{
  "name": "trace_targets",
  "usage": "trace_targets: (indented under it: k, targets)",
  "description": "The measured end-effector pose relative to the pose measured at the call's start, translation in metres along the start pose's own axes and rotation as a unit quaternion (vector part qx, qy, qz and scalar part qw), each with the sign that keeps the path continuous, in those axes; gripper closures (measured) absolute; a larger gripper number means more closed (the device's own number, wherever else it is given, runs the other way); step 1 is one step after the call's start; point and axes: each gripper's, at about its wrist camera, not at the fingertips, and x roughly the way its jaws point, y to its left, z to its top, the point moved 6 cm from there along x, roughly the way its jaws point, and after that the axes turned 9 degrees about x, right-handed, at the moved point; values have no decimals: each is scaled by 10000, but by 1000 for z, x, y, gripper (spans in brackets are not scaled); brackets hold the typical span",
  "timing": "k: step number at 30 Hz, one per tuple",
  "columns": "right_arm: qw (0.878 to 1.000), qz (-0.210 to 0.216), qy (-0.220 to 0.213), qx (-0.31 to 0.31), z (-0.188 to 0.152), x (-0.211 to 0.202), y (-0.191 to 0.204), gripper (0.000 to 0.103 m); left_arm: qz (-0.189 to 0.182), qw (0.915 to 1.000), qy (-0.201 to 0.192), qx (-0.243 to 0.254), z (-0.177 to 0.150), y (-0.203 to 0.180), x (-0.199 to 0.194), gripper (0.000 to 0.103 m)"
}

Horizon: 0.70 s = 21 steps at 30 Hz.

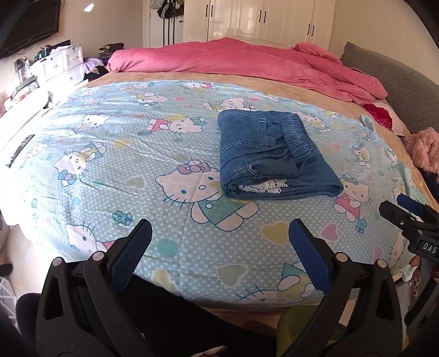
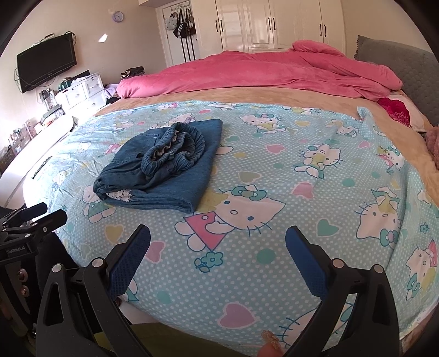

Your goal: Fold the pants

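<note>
Blue denim pants (image 1: 271,153) lie folded into a compact bundle on the light-blue cartoon-cat sheet (image 1: 137,153), elastic waistband on top. They also show in the right wrist view (image 2: 164,164), left of centre. My left gripper (image 1: 219,233) is open and empty, held back near the bed's front edge, short of the pants. My right gripper (image 2: 218,241) is open and empty, also at the front edge, to the right of the pants. Each gripper shows at the edge of the other's view: the right gripper (image 1: 406,211), the left gripper (image 2: 38,217).
A pink duvet (image 1: 247,60) lies bunched across the far side of the bed. A grey headboard (image 1: 397,79) stands at the right. White drawers (image 2: 79,90) and a wall TV (image 2: 46,63) are at the left. White wardrobes (image 2: 274,24) stand behind.
</note>
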Motion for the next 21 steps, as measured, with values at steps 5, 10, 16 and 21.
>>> trace_targets:
  k: [5, 10, 16, 21]
  targets:
    - [9992, -154, -257, 247, 7, -1, -15, 5, 125, 9996, -7, -263, -1, 13, 5, 9]
    - [9968, -452, -364, 541, 17, 4, -51, 5, 358, 9976, -75, -590, -1, 51, 9, 9]
    - [9857, -1314, -324, 1003, 57, 27, -152, 5, 1289, 9893, 255, -630, 33, 144, 43, 9]
    - [9543, -2470, -151, 1674, 104, 45, -270, 5, 1950, 9737, 846, -822, 67, 239, 108, 9]
